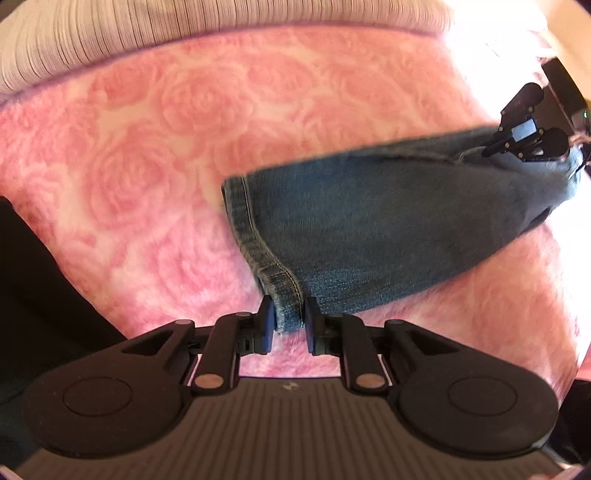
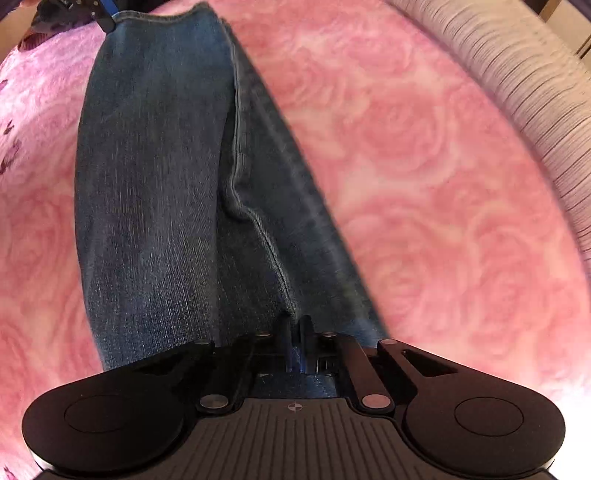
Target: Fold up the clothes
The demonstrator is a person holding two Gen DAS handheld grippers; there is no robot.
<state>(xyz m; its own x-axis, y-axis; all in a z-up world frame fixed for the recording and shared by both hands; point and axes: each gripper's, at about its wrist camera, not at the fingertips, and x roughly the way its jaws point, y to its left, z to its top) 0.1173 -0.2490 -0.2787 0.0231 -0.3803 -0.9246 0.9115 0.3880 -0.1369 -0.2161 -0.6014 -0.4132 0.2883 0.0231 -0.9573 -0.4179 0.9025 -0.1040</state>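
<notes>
A pair of blue jeans [image 1: 388, 229] is stretched out over a pink blanket. In the left wrist view my left gripper [image 1: 290, 319] is shut on the stitched hem corner of the leg, which sits between its blue pads. The denim runs to the upper right, where my right gripper [image 1: 517, 142] meets its far end. In the right wrist view my right gripper [image 2: 295, 332] is shut, pinching a fold of the jeans [image 2: 155, 184] along a seam. The folded legs run away to the top left, where the left gripper [image 2: 105, 16] holds the hem.
The pink rose-patterned fleece blanket [image 1: 129, 166] covers the whole surface under the jeans. A white striped fabric [image 1: 147, 33] borders its far edge, also visible as the striped fabric [image 2: 517, 74] at upper right. A dark shape [image 1: 33, 295] lies at the left edge.
</notes>
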